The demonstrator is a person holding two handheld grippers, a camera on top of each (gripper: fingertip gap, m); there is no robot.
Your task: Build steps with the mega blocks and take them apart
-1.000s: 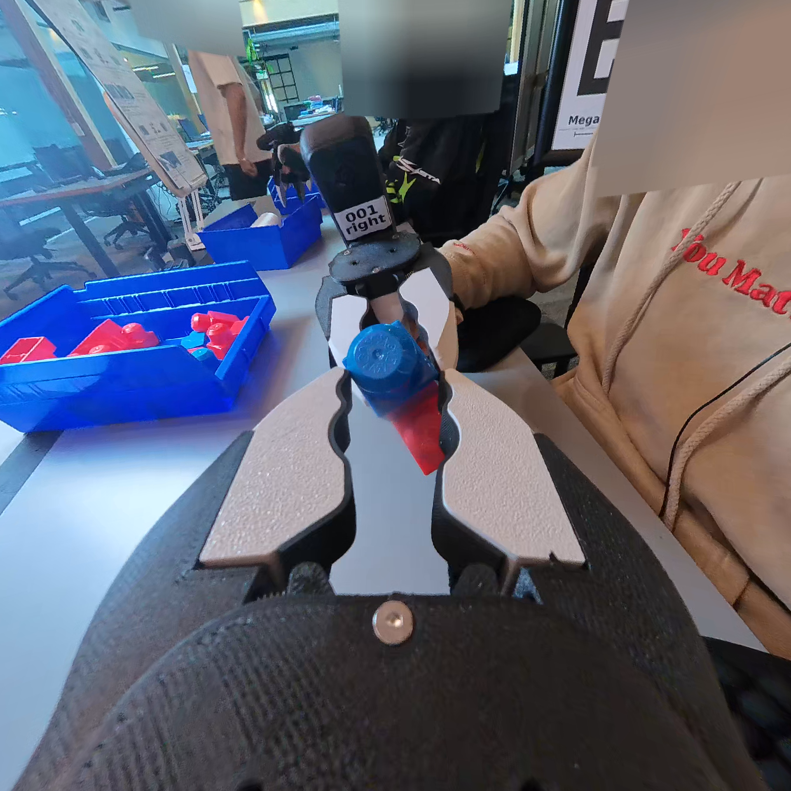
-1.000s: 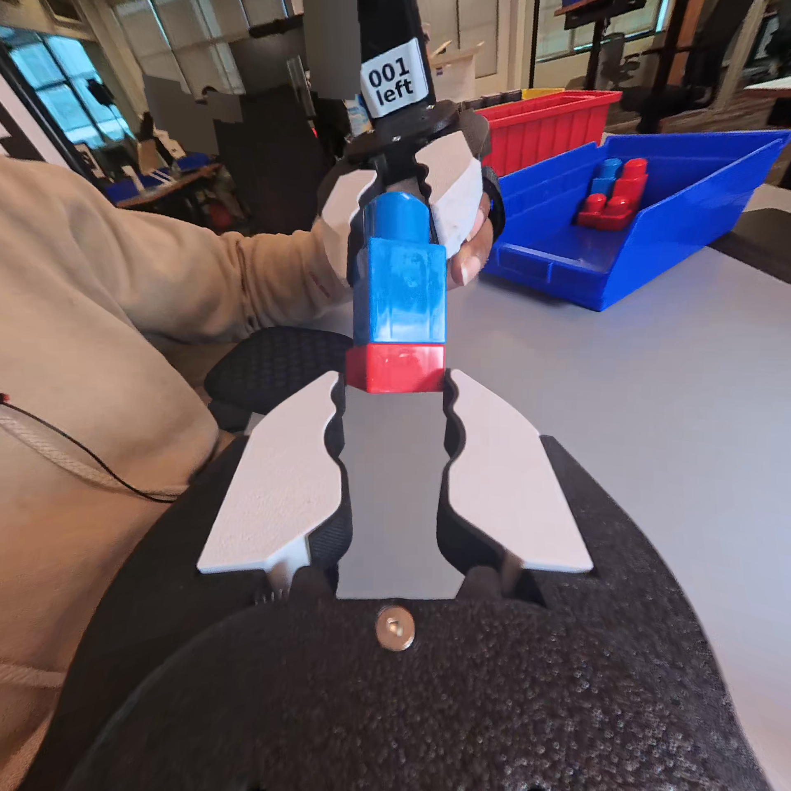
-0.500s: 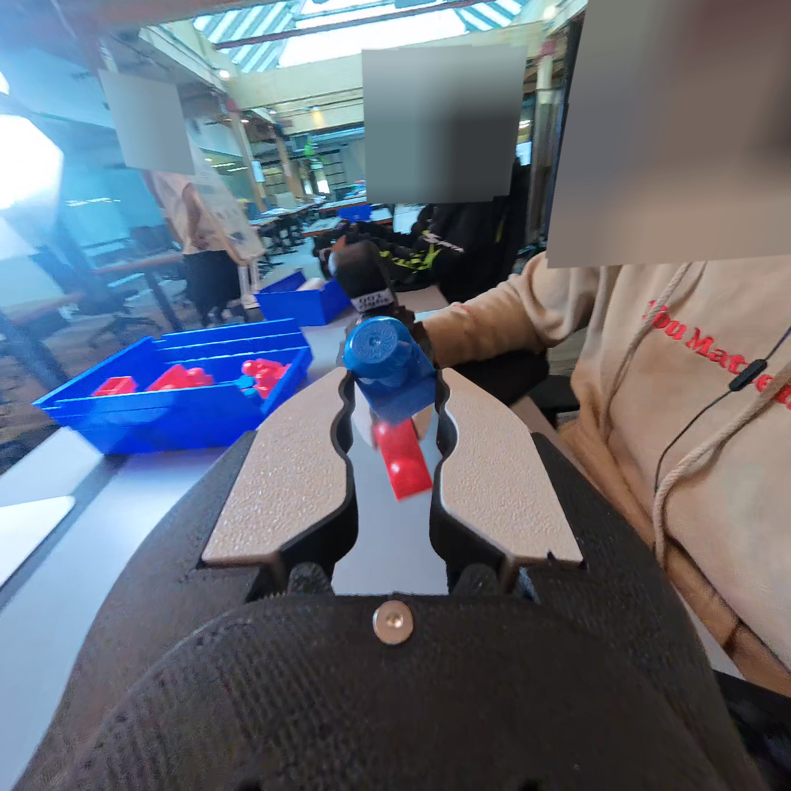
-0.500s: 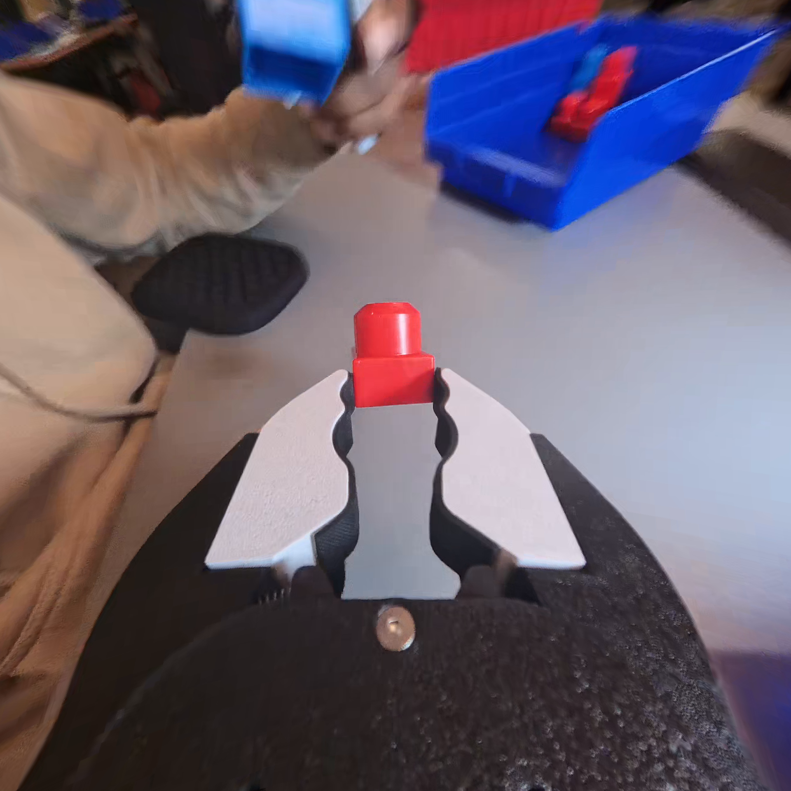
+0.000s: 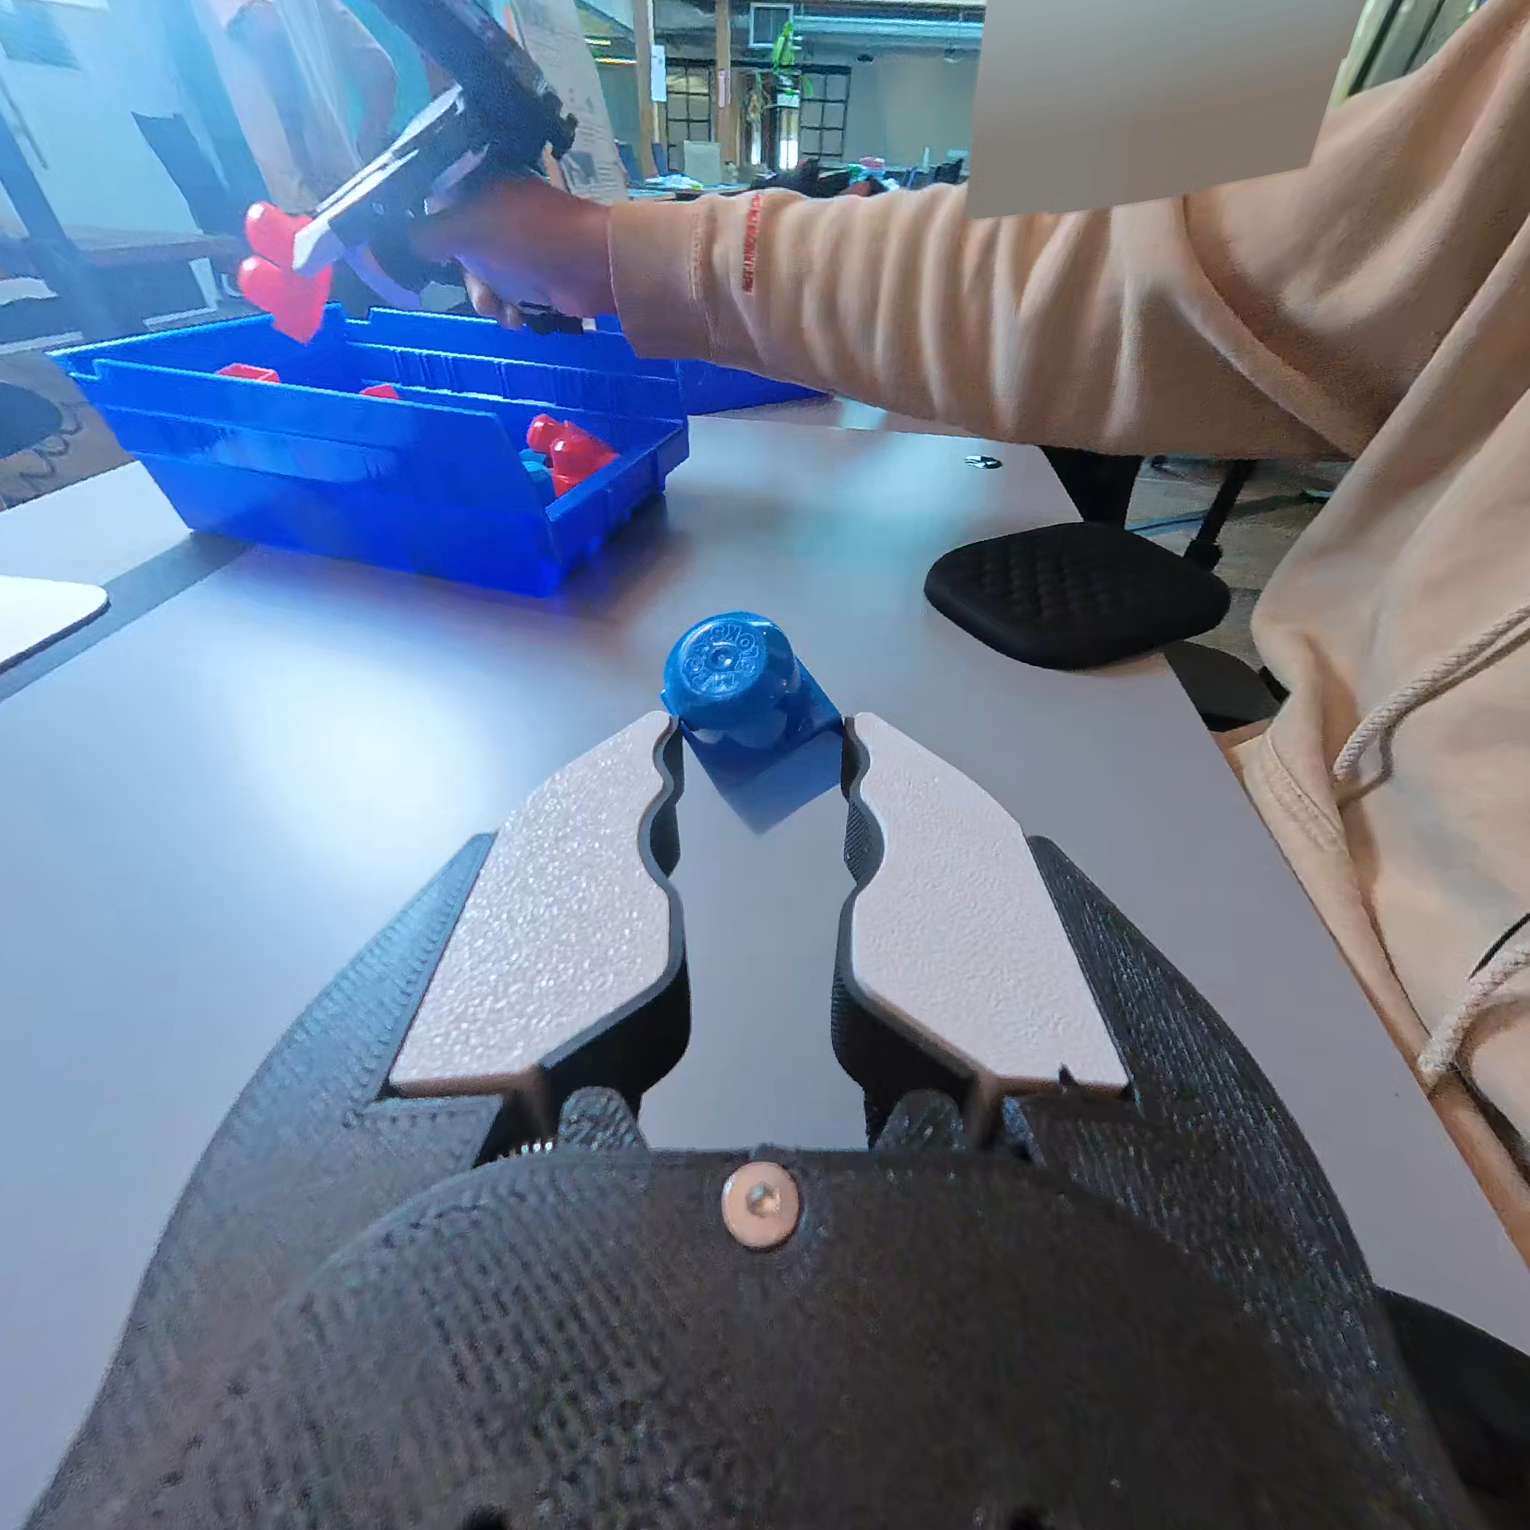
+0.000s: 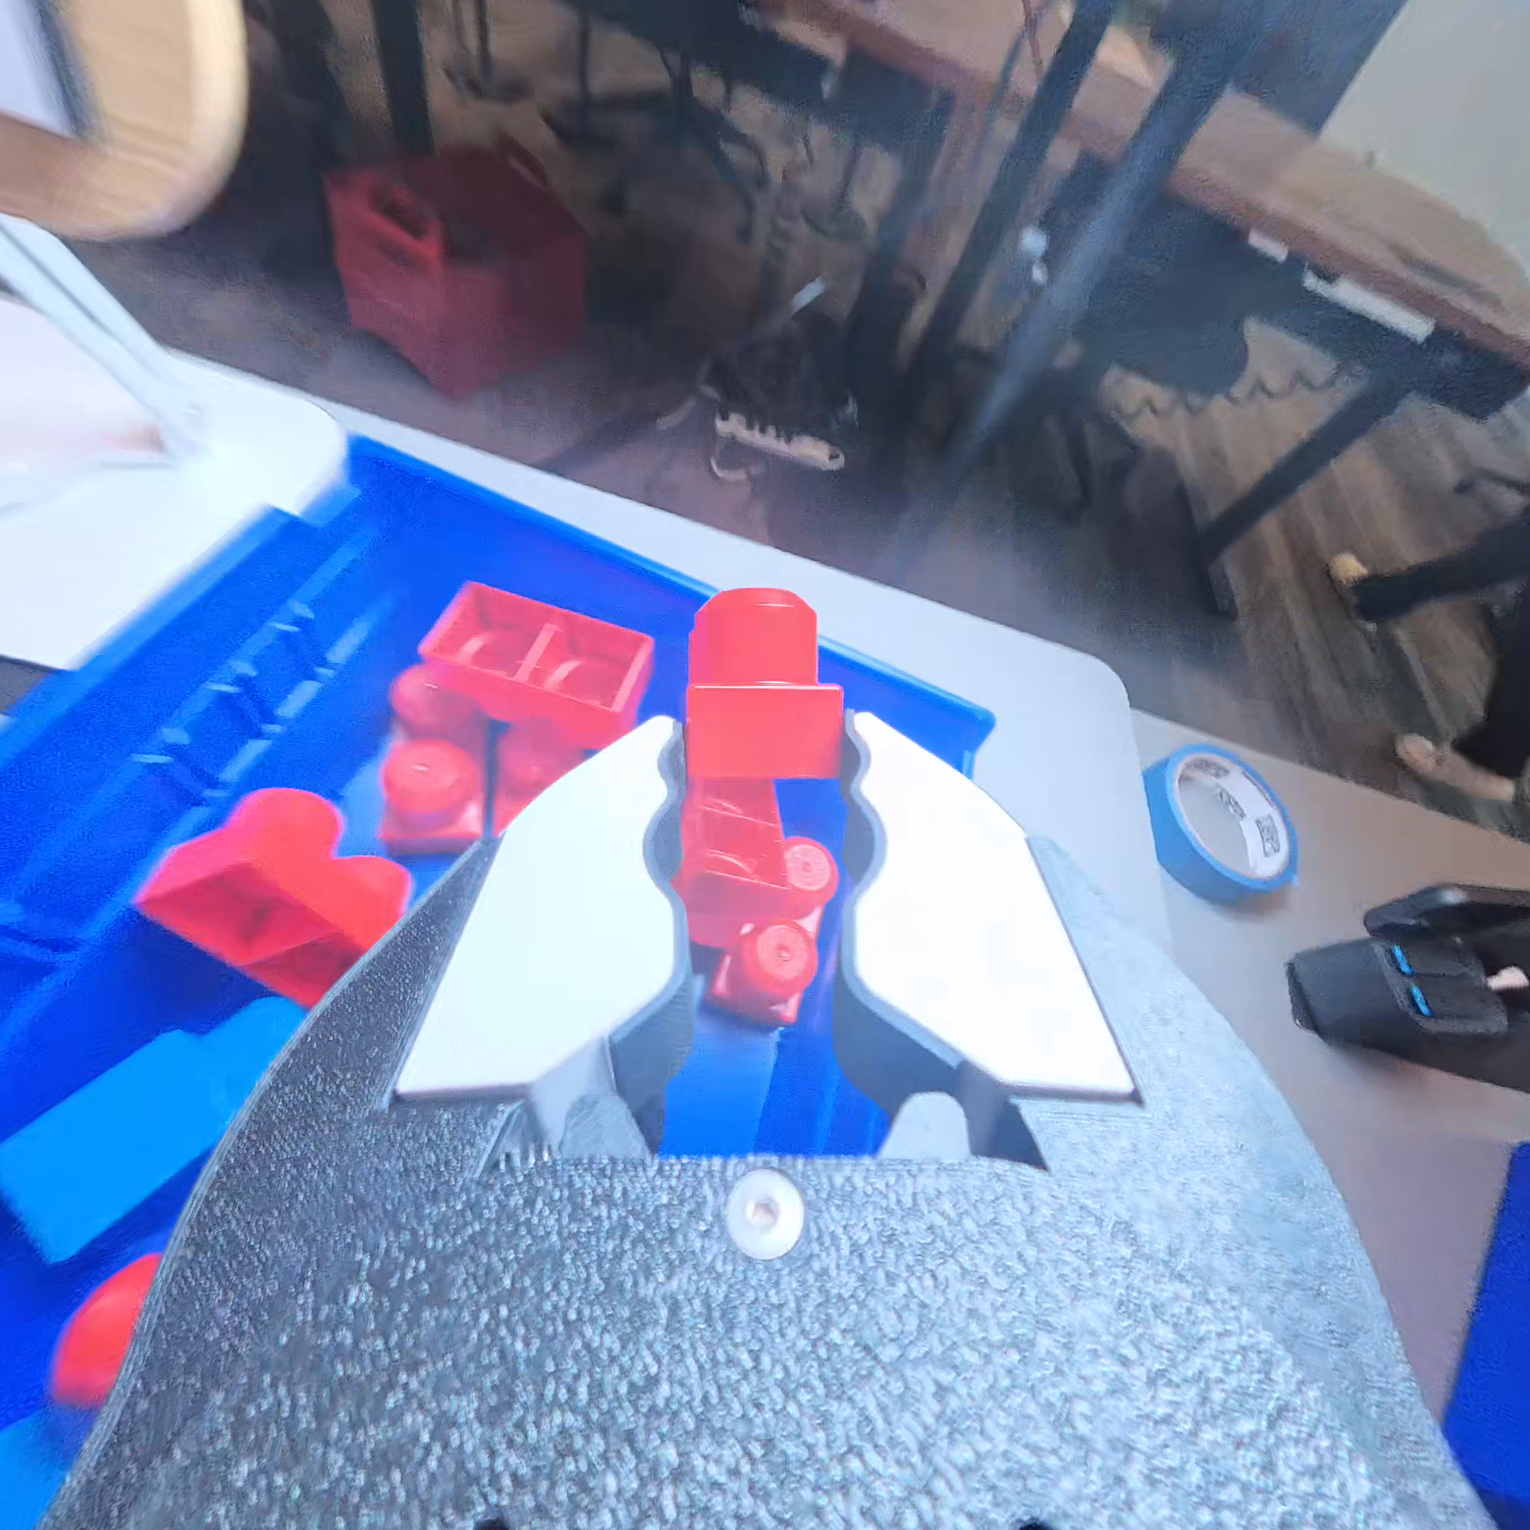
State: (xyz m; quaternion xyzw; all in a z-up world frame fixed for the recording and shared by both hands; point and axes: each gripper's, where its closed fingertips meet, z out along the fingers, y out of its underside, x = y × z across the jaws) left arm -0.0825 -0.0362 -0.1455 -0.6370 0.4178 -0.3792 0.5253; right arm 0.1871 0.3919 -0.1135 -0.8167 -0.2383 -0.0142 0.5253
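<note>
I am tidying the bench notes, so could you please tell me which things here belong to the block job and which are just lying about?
Job:
- blue block in the left claw
- red block in the right claw
- blue bin of loose red blocks

Lying about:
- blue tape roll
- black pouch
- black armrest pad

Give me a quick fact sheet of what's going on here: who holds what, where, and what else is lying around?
left gripper: jaws shut on the blue block, low over the grey table
right gripper: jaws shut on the red block, held above the blue bin
bin contents: several loose red blocks, some blue
beside the bin: roll of blue tape, black pouch
stage: blocks apart, red one not yet dropped
</note>
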